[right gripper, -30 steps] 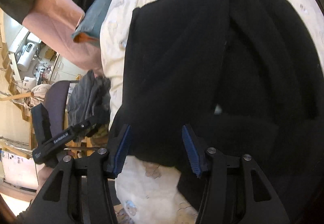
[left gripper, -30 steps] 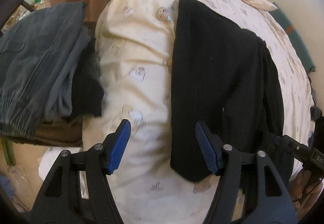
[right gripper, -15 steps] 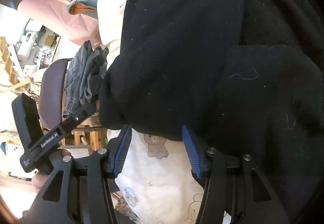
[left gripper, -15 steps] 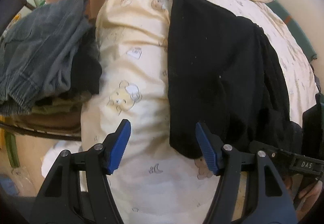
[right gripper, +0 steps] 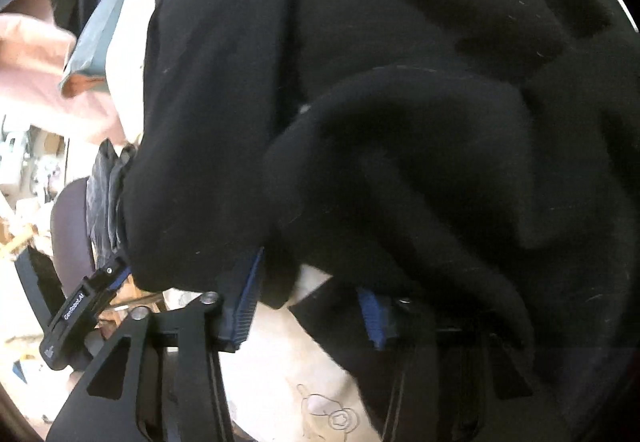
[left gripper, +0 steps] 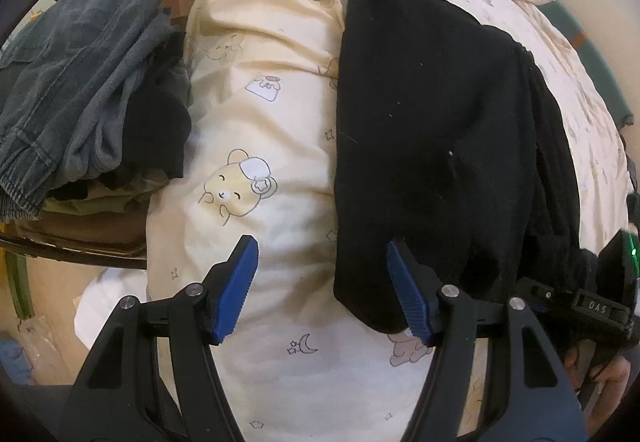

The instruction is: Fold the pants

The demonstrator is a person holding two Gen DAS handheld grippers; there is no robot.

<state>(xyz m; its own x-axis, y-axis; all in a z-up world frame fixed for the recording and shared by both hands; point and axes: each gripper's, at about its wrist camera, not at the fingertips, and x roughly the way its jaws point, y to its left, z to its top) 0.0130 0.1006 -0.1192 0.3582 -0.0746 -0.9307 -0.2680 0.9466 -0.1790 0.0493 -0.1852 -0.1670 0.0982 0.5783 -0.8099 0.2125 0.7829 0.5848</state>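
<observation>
Looking down, I see the black pants point(left gripper: 432, 130) lying lengthwise on the bed point(left gripper: 280, 42): soft, limp, thick knit, best pinched at the near hem. My left gripper point(left gripper: 322, 292) hangs released beside that hem. My right gripper point(right gripper: 308, 302) has just been closing around a bunched edge; whether it pinches, I cannot tell.

We see a cream quilt printed with cartoon bears point(left gripper: 256, 146) spread over the bed. To its left sits a pile of folded grey denim and dark clothes point(left gripper: 80, 90); pink fabric point(right gripper: 36, 62) hangs behind.
</observation>
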